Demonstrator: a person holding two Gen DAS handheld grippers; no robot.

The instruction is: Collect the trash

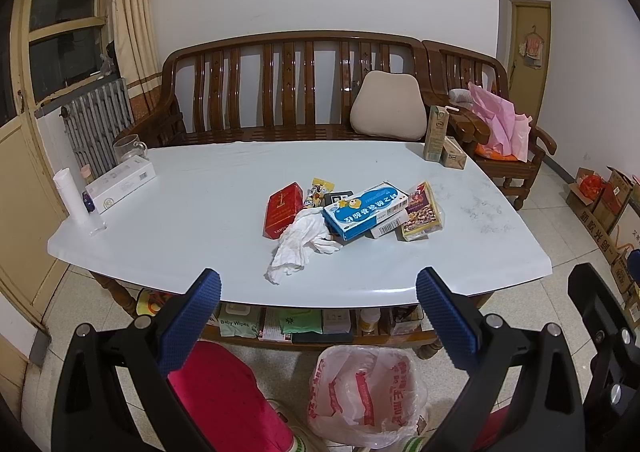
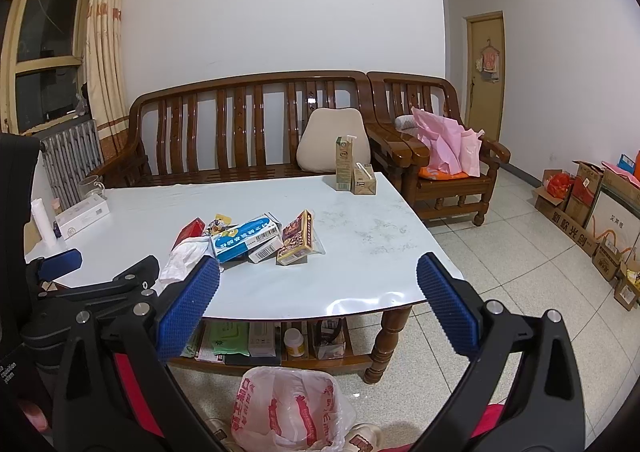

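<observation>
Your left gripper (image 1: 318, 316) hangs just short of the table's (image 1: 192, 211) near edge, jaws spread wide with nothing between them. Beyond them, mid-table, the trash lies in a loose heap. From left to right: a red box (image 1: 282, 209), a crumpled white tissue (image 1: 302, 242) spilling toward you, a blue medicine box (image 1: 364, 209) on top of a barcoded white box (image 1: 390, 226), and a nut-snack box (image 1: 422, 213). All of it sits well ahead of the jaws, untouched. On the floor below, a white plastic bag (image 1: 366, 396) gapes open. Your right gripper (image 2: 318, 302) also hovers at the near edge, jaws apart and empty, the heap up and to the left of them, the tissue (image 2: 182, 258) nearest its left pad.
</observation>
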